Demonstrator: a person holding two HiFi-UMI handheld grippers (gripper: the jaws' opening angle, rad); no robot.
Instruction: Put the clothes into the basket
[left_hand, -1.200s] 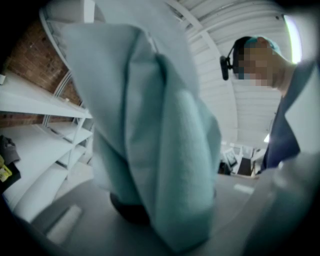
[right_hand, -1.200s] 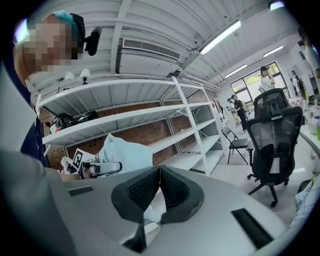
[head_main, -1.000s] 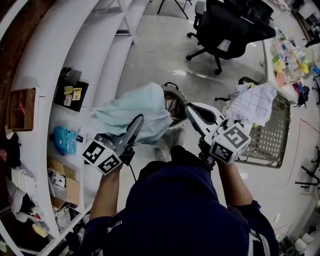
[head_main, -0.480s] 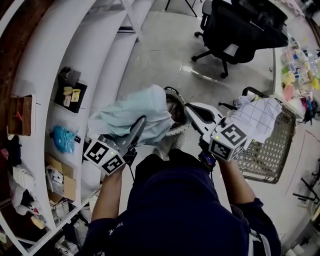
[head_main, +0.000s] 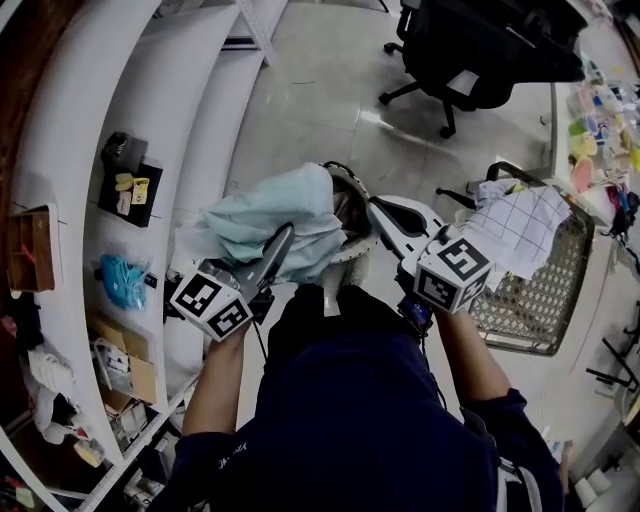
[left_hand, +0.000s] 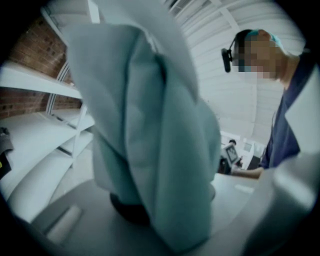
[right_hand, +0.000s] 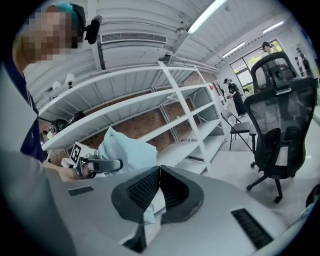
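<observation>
Both the left gripper (head_main: 280, 245) and right gripper (head_main: 375, 210) clench a pale blue garment (head_main: 265, 215). The mesh basket (head_main: 545, 295), holding a checked cloth (head_main: 520, 230), stands at right.

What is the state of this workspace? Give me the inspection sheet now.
Surface: glossy pale floor.
Job's things: light blue garment held off the floor; basket at the right, checked cloth over its rim.
Clutter: blue bag and cardboard boxes on white shelves.
Grippers: left hand-held gripper and right hand-held gripper both shut on the garment.
Cables: thin dark lead below the left hand-held gripper.
Surroundings: black office chair.
</observation>
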